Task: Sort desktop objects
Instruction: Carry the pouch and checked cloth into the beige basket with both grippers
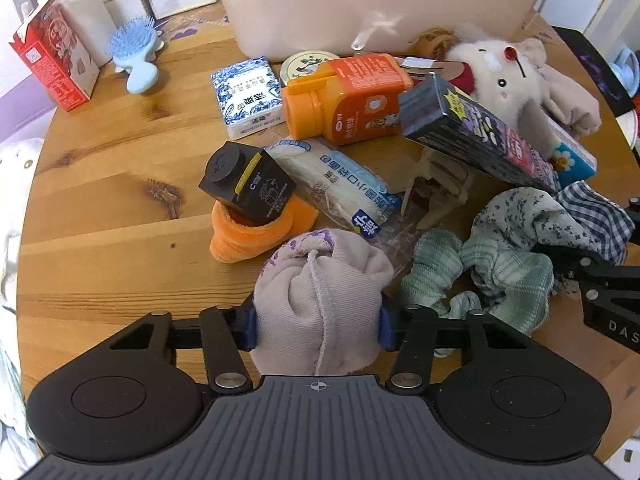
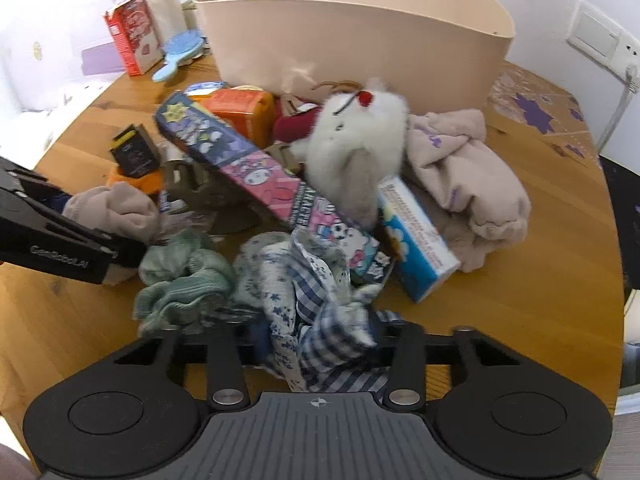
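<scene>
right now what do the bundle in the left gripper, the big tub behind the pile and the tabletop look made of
Beige sock bundle: soft knit fabric, matte, with a stitched hem and folds showing.
Beige tub: probably plastic, with a smooth, even wall and thin rim.
Tabletop: wood or wood veneer, with visible grain, knots and a slight sheen.

Your left gripper points steeply down, its 2 blue pads pressed against either side of a rolled beige sock that bulges between the jaws. Your right gripper tilts down the same way, its jaws drawn close and pinched on a blue checked cloth bunched between them. Each gripper shows at the edge of the other's view.
</scene>
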`<control>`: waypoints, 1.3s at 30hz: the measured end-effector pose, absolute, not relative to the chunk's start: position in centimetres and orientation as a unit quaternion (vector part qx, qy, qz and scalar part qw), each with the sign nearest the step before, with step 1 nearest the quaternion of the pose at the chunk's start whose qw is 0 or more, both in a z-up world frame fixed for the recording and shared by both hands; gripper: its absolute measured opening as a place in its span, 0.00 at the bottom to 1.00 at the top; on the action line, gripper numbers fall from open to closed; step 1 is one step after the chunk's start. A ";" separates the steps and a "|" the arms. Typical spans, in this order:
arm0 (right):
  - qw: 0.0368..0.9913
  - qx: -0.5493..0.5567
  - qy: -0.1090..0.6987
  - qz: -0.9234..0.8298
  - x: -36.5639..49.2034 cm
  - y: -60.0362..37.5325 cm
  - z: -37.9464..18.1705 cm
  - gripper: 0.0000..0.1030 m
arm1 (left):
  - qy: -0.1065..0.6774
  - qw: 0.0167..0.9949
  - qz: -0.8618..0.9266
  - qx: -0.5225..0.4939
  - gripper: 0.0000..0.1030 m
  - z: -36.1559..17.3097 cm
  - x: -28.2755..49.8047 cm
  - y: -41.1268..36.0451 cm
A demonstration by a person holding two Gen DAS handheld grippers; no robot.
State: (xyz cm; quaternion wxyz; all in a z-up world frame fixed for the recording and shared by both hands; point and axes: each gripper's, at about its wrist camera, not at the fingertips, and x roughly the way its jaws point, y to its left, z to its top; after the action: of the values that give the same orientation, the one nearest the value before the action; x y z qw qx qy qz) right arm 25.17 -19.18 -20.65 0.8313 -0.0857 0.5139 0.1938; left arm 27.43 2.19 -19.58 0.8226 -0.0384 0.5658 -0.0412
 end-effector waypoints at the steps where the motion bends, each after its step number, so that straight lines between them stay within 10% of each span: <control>1: 0.831 -0.090 0.514 0.195 25.0 -19.1 -20.6 0.23 | 0.564 0.823 -0.043 -0.039 0.49 -19.5 27.3 2.3; 39: 0.917 -0.059 0.365 0.152 29.3 -23.9 -7.4 0.19 | 0.405 0.910 -0.001 -0.085 0.43 -6.2 31.0 8.4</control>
State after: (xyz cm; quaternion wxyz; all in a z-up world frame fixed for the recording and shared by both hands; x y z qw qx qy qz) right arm 29.28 -23.93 -7.36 0.9166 -0.0593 0.3652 0.1516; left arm 31.03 8.39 -6.24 0.9105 -0.0853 0.4047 -0.0011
